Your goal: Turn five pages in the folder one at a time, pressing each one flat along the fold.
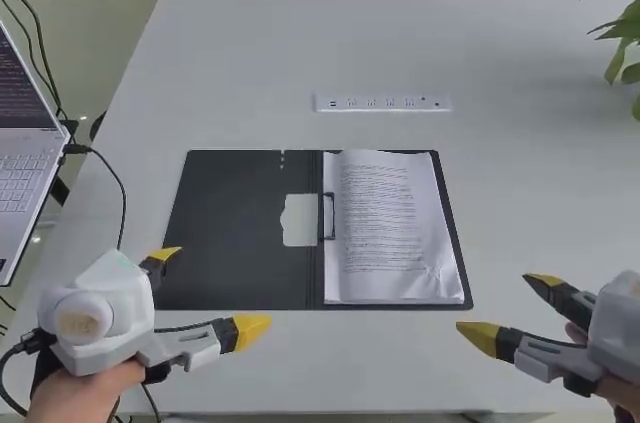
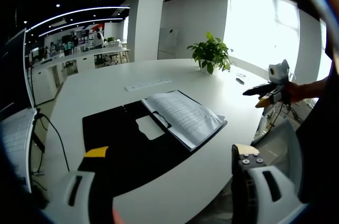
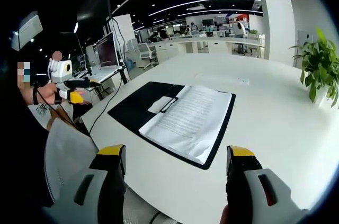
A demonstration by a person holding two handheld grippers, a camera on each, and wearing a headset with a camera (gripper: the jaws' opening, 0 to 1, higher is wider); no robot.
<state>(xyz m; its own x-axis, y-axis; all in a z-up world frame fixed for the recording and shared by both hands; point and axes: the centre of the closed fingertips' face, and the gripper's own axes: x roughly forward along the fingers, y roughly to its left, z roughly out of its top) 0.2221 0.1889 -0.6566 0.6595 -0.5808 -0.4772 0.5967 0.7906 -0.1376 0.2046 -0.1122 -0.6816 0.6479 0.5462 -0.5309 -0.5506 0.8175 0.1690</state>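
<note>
Folder: the black folder point(image 1: 240, 233) lies open and flat on the white counter point(image 1: 300, 53), beyond both tools and between them.
Pages: a stack of printed pages point(image 1: 390, 228) sits on the folder's right half, held at the spine by a clip point(image 1: 327, 216). The left half is bare black cover with a small white slip point(image 1: 298, 220) just beside the clip.
Writing: the top page carries close lines of print, too small to read.
Left tool point(image 1: 212, 291): held in a hand near the folder's near left corner, yellow-tipped jaws spread wide, nothing between them.
Right tool point(image 1: 503, 306): near the folder's near right corner, jaws also spread wide and empty, apart from the pages.
Power strip point(image 1: 382, 103): white, beyond the folder's far edge; its markings are too small to read.
Laptop point(image 1: 20, 173): open at the counter's left edge; the screen text is unreadable, and a dark cable point(image 1: 112, 183) runs beside it.
Plant point(image 1: 620, 33): green leaves at the far right.
</note>
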